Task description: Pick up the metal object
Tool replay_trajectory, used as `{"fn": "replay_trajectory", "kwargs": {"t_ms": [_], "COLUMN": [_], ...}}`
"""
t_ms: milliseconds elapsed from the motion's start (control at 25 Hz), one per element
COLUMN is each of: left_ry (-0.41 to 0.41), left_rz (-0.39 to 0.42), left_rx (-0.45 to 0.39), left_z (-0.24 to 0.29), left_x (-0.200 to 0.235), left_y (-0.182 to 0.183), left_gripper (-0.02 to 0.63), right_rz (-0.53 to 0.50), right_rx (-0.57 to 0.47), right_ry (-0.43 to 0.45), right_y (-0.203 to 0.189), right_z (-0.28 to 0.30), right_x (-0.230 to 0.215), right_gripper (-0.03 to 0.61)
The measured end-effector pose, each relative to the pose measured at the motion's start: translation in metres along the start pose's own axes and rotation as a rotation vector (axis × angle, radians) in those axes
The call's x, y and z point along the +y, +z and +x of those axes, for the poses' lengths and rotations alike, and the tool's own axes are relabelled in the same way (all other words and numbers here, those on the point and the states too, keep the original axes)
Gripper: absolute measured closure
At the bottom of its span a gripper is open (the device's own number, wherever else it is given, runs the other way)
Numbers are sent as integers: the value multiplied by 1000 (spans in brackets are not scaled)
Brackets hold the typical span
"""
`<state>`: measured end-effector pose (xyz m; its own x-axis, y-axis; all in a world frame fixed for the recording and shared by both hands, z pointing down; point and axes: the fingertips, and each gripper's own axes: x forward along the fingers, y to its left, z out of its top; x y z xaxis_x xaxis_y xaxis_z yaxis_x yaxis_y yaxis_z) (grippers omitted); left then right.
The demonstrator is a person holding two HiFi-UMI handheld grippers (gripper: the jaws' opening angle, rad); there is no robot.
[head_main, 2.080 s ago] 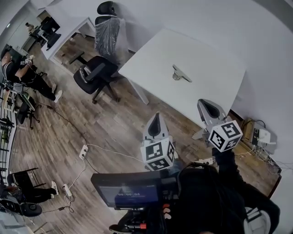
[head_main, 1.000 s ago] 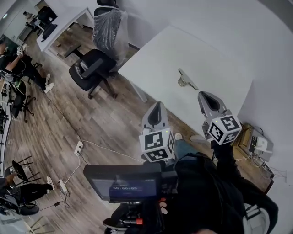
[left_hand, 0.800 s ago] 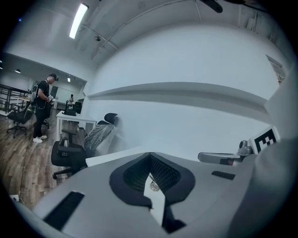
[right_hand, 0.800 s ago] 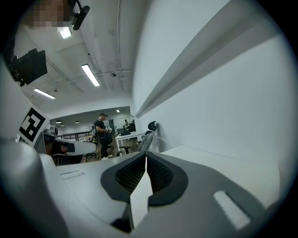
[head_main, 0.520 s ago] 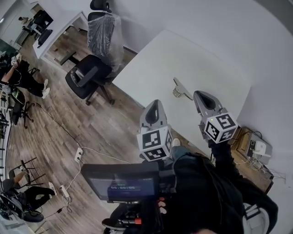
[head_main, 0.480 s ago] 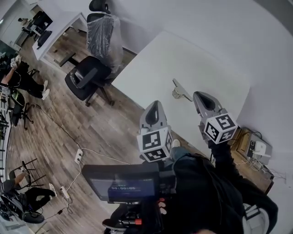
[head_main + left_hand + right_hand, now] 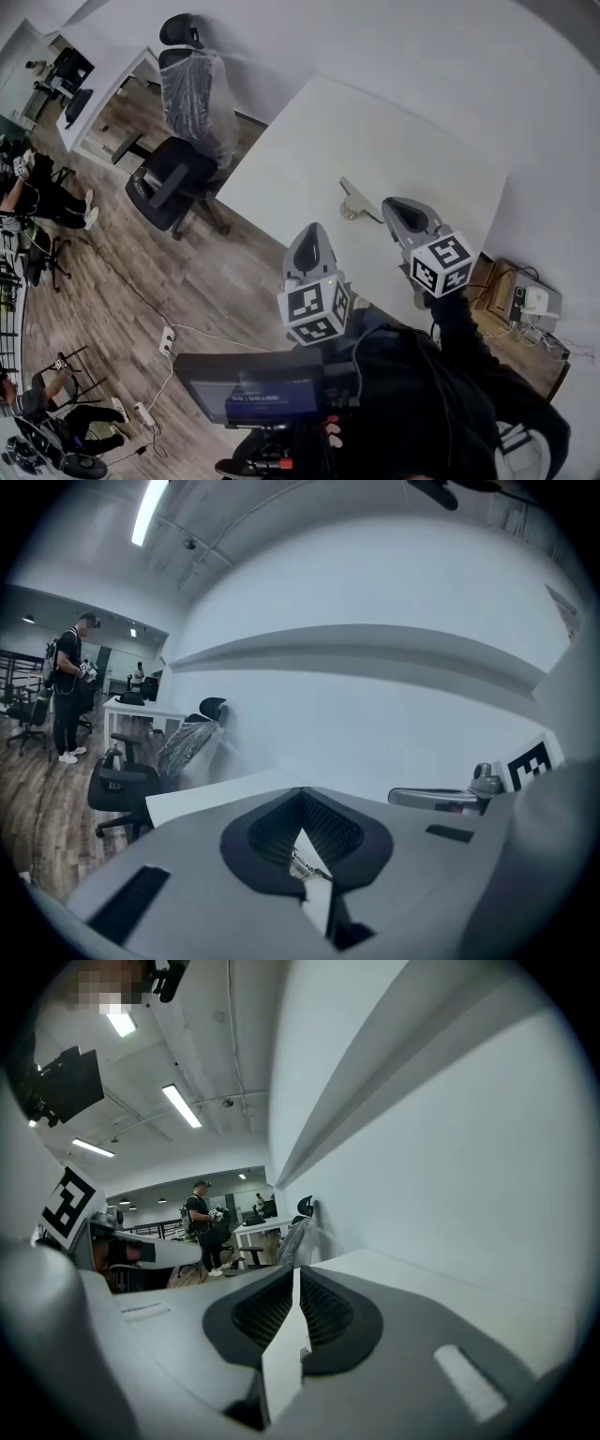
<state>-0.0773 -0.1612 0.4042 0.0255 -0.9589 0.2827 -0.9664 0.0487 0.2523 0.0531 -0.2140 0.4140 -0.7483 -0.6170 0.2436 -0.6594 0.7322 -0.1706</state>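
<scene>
The metal object (image 7: pixel 355 201), a small clip-like piece, lay flat on the white tabletop (image 7: pixel 309 131). It sat toward the near right part, well in from every edge, with bare white surface on all sides of it. The right gripper (image 7: pixel 388 205) hung over the tabletop just beside the object, on its right in the head view; whether it touched could not be told. Its jaws were together, with nothing between them.

The left gripper (image 7: pixel 310 234) sat lower in that view, over the tabletop's near long edge and apart from the object. Its jaws met at the tips as well and held nothing. In the left gripper view the object showed ahead through the gap below the tips.

The tabletop's far long edge ran close along the wall (image 7: pixel 450 75). Near the left corner stood a black office chair (image 7: pixel 167 183) and, behind it, a plastic-wrapped chair (image 7: pixel 192 89). Wooden floor (image 7: pixel 122 281) spread open to the left, with a power strip (image 7: pixel 168 338) lying on it.
</scene>
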Motion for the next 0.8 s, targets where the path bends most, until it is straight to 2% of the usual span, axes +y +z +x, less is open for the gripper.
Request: {"fn": "replay_trajectory", "kwargs": {"t_ms": [280, 480, 800], "left_ry": [-6, -16, -47], "left_rz": [19, 25, 24], "left_rx": [36, 80, 165], "left_z": [19, 41, 67], "left_x": [2, 10, 27], "left_y": [-1, -7, -33], "left_gripper": [614, 614, 614], "right_rz": [-78, -96, -128], "right_rx": [82, 146, 251], "right_ry": [16, 26, 40], "right_y": [-16, -31, -58], "right_z": [25, 48, 80], "right_x": [-15, -20, -20], "right_gripper": [575, 572, 551]}}
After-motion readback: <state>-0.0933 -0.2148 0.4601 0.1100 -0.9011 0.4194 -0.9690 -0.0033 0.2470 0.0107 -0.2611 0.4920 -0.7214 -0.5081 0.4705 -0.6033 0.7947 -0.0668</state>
